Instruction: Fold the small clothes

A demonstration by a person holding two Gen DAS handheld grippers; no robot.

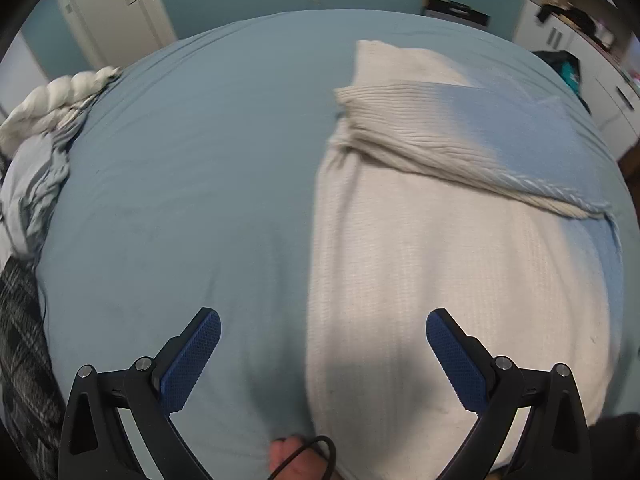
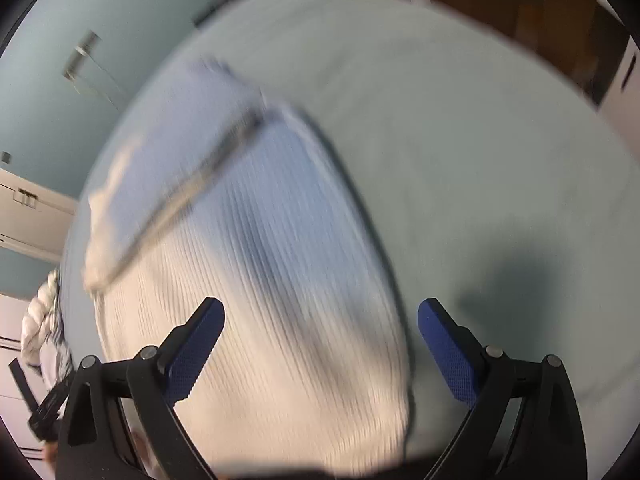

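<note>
A cream ribbed knit garment (image 1: 440,248) lies on the pale blue bed sheet (image 1: 180,168), partly folded, with a sleeve or upper part laid across its far end. My left gripper (image 1: 323,334) is open and empty, hovering over the garment's left edge near the bed's front. In the right wrist view the same garment (image 2: 256,288) is blurred by motion. My right gripper (image 2: 321,326) is open and empty above the garment's right edge.
A bundle of white and grey bedding (image 1: 44,128) and a dark plaid cloth (image 1: 20,340) lie at the bed's left side. White drawers (image 1: 580,52) stand at the back right, a white door (image 1: 116,8) at the back left.
</note>
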